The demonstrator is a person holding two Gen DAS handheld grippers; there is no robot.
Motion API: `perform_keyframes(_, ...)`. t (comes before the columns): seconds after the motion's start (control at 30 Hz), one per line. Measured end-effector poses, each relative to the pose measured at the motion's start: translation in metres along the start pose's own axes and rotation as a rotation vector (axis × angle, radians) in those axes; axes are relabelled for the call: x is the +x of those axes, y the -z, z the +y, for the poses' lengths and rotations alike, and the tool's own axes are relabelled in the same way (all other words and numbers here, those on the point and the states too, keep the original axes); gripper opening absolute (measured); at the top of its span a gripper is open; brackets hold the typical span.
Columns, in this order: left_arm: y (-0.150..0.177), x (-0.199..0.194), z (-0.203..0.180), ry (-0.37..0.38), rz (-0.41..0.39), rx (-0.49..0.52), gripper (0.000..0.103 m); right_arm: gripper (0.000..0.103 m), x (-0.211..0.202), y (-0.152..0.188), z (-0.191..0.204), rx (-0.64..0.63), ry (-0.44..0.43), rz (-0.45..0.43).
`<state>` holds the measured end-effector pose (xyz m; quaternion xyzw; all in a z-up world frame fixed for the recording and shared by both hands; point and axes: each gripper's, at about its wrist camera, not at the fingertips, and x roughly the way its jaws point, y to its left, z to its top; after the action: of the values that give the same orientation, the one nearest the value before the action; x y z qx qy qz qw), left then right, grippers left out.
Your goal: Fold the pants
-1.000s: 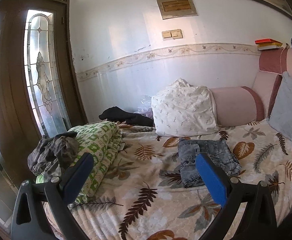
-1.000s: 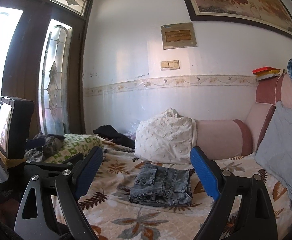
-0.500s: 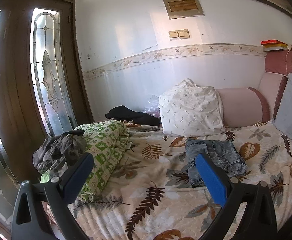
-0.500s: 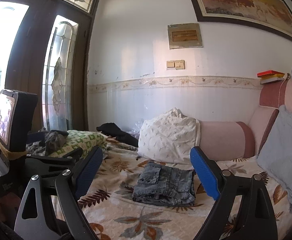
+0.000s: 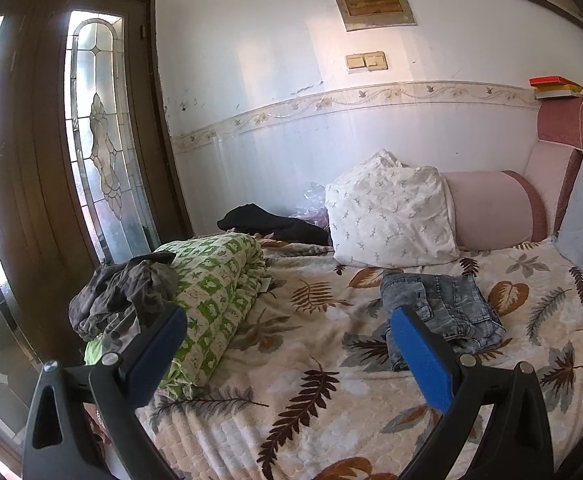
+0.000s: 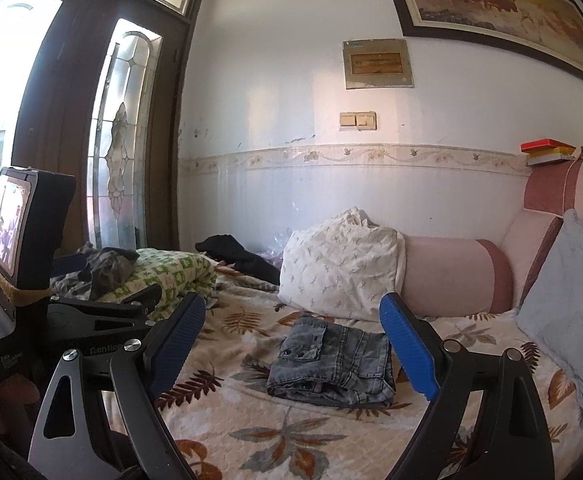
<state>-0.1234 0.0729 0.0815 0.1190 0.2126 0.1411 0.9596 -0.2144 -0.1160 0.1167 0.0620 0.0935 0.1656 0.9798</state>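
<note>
Jeans point(image 6: 333, 364) lie already folded into a compact stack on the leaf-print bed point(image 6: 251, 432) before the white pillow point(image 6: 339, 268), while left gripper point(image 5: 291, 354) and right gripper point(image 6: 293, 346) hover spread wide and empty, so I'd judge only withdrawal remains.
</note>
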Motion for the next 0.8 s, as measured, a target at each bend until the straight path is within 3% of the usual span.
perform_keyframes(0.8,0.006,0.011,0.009,-0.013,0.024,-0.013,0.103,0.089,0.011,0.005,0.004,-0.002,-0.008,0.028)
